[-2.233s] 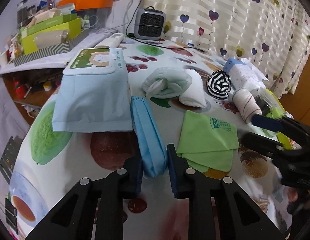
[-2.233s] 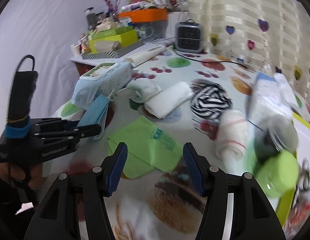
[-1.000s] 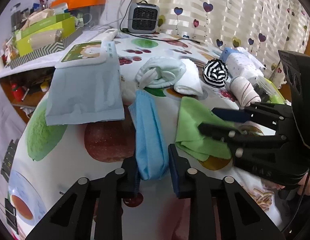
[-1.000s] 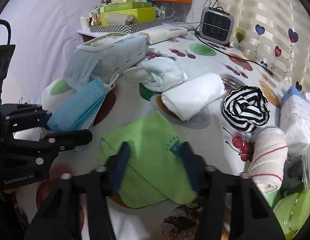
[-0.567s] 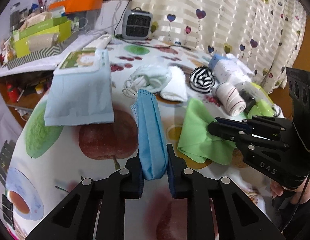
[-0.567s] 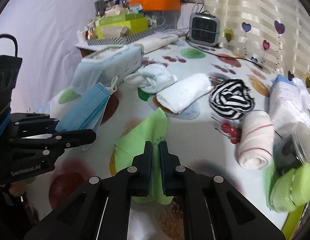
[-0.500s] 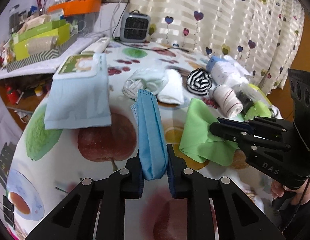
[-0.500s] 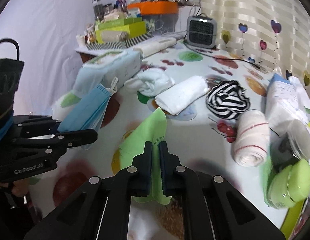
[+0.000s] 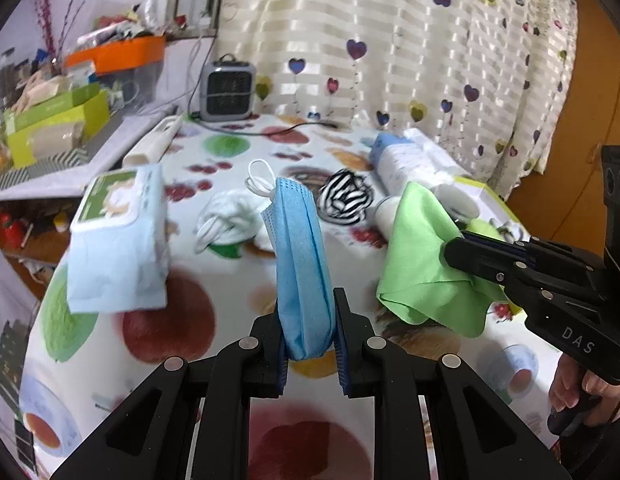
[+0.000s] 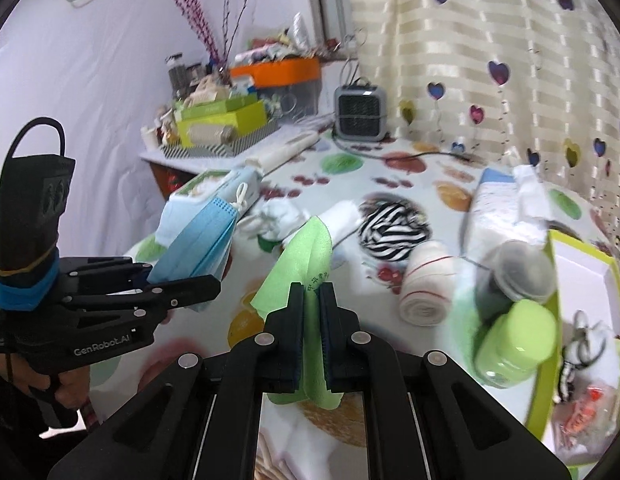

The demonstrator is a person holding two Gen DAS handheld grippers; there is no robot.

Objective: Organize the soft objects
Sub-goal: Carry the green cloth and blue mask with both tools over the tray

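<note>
My left gripper (image 9: 308, 316) is shut on a folded stack of blue face masks (image 9: 300, 256), lifted off the fruit-print tablecloth, white ear loops at its far end. My right gripper (image 10: 311, 312) is shut on a green cloth (image 10: 306, 264), which hangs in the air as a folded peak. In the left wrist view the green cloth (image 9: 421, 264) droops from the right gripper (image 9: 453, 244) at the right. From the right wrist view, the blue masks (image 10: 198, 240) stick out of the left gripper (image 10: 206, 280) at the left.
On the table lie a wet-wipes pack (image 9: 118, 232), white rolled towels (image 9: 230, 216), a striped black-and-white cloth (image 10: 389, 224), a banded white roll (image 10: 425, 288), a diaper pack (image 10: 497, 208) and green-lidded jars (image 10: 517, 340). A green-rimmed tray (image 10: 585, 264) sits right; a heater (image 9: 228, 90) stands behind.
The right gripper came down over the green cloth, shut on it and lifted it off the table. The left gripper has raised the blue masks higher.
</note>
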